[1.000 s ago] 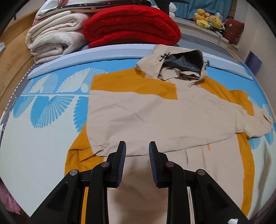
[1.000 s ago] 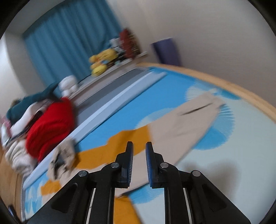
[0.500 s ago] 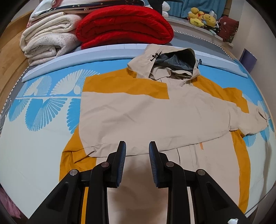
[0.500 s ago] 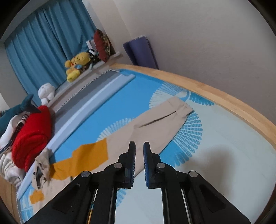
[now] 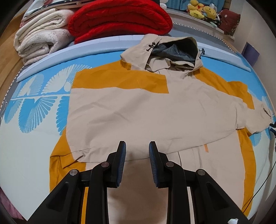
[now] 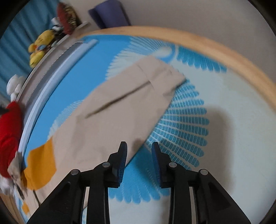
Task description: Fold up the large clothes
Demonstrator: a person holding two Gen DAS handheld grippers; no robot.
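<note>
A beige and mustard hooded jacket (image 5: 148, 110) lies spread on the blue-and-white bed sheet (image 5: 31, 151), hood toward the far side, one sleeve folded across its front. My left gripper (image 5: 137, 146) hovers over the jacket's lower middle, open, with nothing between its fingers. In the right wrist view the jacket's other sleeve (image 6: 124, 103) stretches out toward the bed's wooden edge. My right gripper (image 6: 139, 146) hangs just above that sleeve's near edge. Its jaws are opening and hold nothing.
A folded red blanket (image 5: 120, 19) and cream blankets (image 5: 41, 41) are stacked beyond the hood. Plush toys (image 5: 201, 12) sit on the back ledge. A wooden bed rim (image 6: 224, 51) curves past the sleeve cuff, with a purple object (image 6: 110, 13) against the wall.
My right gripper swung down toward the outstretched sleeve and its jaws narrowed, then spread apart. My left gripper sank slightly closer to the jacket, its gap unchanged.
</note>
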